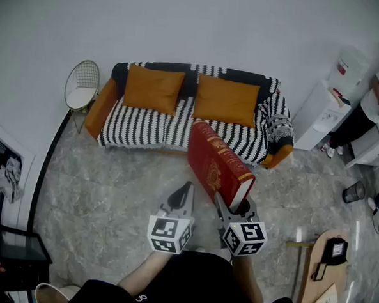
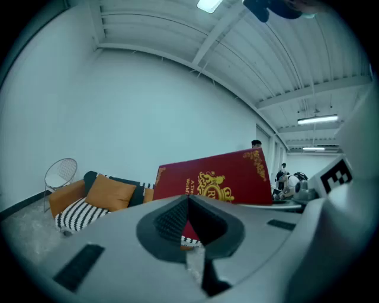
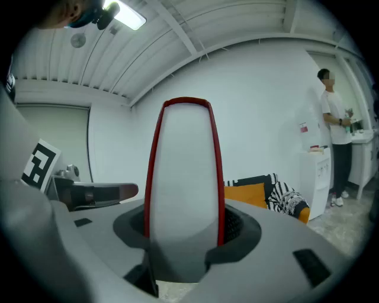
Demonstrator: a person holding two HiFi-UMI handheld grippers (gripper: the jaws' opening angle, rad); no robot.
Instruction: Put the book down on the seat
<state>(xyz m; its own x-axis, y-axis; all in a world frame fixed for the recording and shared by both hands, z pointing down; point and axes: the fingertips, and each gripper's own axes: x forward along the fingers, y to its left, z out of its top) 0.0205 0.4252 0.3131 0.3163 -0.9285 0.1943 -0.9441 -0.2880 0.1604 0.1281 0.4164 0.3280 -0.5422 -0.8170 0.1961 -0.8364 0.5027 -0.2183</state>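
Observation:
A big red book [image 1: 214, 162] with gold print hangs tilted over the floor just in front of the sofa [image 1: 146, 129]. My right gripper [image 1: 232, 209] is shut on its lower end. In the right gripper view the book's white page edge [image 3: 183, 177] stands upright between the jaws. The sofa's seat carries a black-and-white striped throw and two orange cushions [image 1: 153, 90]. My left gripper [image 1: 186, 189] is level beside the book, left of it, with its tips together and nothing in them. In the left gripper view the book's cover [image 2: 219, 180] rises behind the gripper [image 2: 188, 200], and the sofa [image 2: 77, 213] lies at the left.
A white wire chair [image 1: 83, 83] stands left of the sofa. At the right are a water dispenser [image 1: 337, 92], a person [image 1: 371, 104] at a counter and a small bin [image 1: 353, 191]. A wooden table [image 1: 323, 271] is at lower right, a black stand [image 1: 4, 251] at lower left.

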